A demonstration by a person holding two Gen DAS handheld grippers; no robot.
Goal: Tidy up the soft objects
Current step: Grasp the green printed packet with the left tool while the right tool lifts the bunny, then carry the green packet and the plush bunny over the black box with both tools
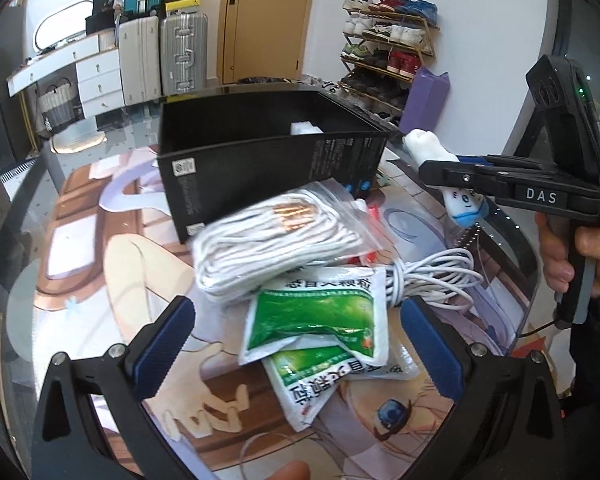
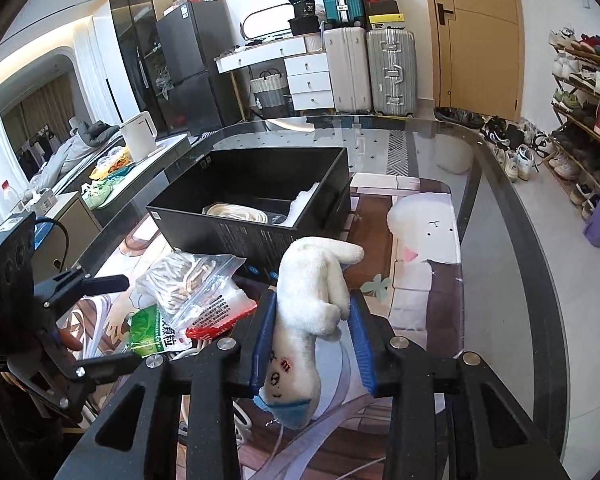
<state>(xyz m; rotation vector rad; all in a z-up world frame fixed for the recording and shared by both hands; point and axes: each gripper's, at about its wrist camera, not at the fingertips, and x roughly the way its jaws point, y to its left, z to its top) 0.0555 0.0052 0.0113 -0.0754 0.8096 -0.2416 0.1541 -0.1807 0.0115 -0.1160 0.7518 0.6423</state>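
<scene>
Right gripper (image 2: pixel 314 344): clenched on plush toy (image 2: pixel 312 300), lower centre | left gripper (image 1: pixel 296 344): released | advice: keep squeeze, release over black box (image 2: pixel 260 184), upper centre.

You are seeing the white letters "DAS" showing on the black right gripper (image 1: pixel 440 168) body in the left wrist view. The green-and-white foil sachets (image 1: pixel 320 316) are carrying large Chinese print, partly cut off. The black cardboard box (image 1: pixel 260 168) is bearing small labels too fine to read.
</scene>
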